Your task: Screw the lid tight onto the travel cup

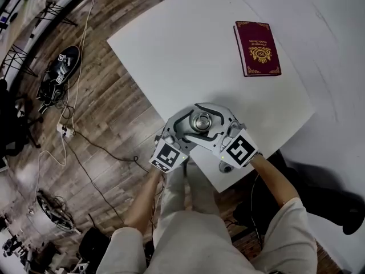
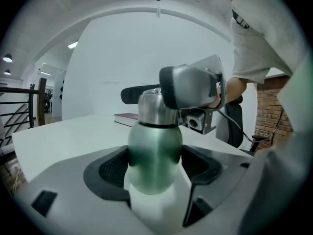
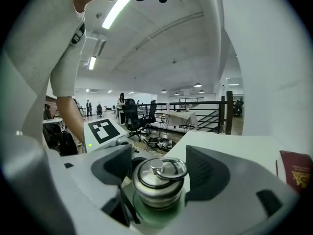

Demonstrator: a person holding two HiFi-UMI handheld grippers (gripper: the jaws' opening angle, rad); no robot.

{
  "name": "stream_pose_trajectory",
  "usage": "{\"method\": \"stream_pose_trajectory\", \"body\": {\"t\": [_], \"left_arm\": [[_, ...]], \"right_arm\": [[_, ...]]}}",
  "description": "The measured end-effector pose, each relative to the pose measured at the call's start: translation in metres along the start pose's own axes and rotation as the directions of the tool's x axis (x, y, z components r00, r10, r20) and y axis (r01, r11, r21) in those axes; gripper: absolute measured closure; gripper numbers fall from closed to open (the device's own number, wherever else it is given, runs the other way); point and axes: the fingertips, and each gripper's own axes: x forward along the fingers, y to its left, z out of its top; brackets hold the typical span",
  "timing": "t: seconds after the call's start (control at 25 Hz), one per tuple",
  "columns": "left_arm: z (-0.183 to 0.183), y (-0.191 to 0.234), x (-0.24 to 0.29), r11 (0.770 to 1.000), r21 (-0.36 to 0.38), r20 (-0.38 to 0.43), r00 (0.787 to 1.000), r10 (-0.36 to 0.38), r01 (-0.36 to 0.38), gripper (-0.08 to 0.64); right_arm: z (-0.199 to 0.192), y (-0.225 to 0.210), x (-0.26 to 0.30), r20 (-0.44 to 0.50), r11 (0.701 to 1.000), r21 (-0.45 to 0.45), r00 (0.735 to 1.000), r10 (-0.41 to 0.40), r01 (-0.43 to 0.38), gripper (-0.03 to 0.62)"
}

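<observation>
- left claw [image 2: 155,173] clamped on the green cup [image 2: 154,151]; only its own view shows the grip.
- right claw [image 3: 159,168] spread wide, one jaw on either side of the steel lid [image 3: 157,180]; its view shows the lid's ring.
- head view: whole red book [image 1: 257,48], well beyond both claws.

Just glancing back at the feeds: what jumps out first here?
The green cup at the table's near edge, clamped in the left gripper, with the right gripper open around its steel lid. Next, the maroon book lying farther back on the right.
</observation>
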Motion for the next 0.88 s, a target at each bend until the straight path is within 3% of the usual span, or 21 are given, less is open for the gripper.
{"method": "stream_pose_trajectory", "body": {"t": [0.36,0.64,0.88], "left_arm": [[-0.0007,0.0,-0.0005,1.0,0.007,-0.002,1.0,-0.003,0.003,0.235],[-0.0019,0.0005,-0.0005,1.0,0.012,-0.002,1.0,0.001,-0.001,0.235],[-0.0018,0.0005,-0.0009,1.0,0.016,0.0,1.0,0.005,-0.005,0.235]], "right_arm": [[0.0018,0.0075,0.0086,-0.048,0.988,-0.067,0.989,0.139,-0.142,0.308],[0.0041,0.0049,0.0088,-0.025,0.994,-0.046,0.994,0.103,-0.104,0.33],[0.003,-0.0007,0.0082,-0.019,1.0,-0.018,1.0,-0.002,0.002,0.331]]}}
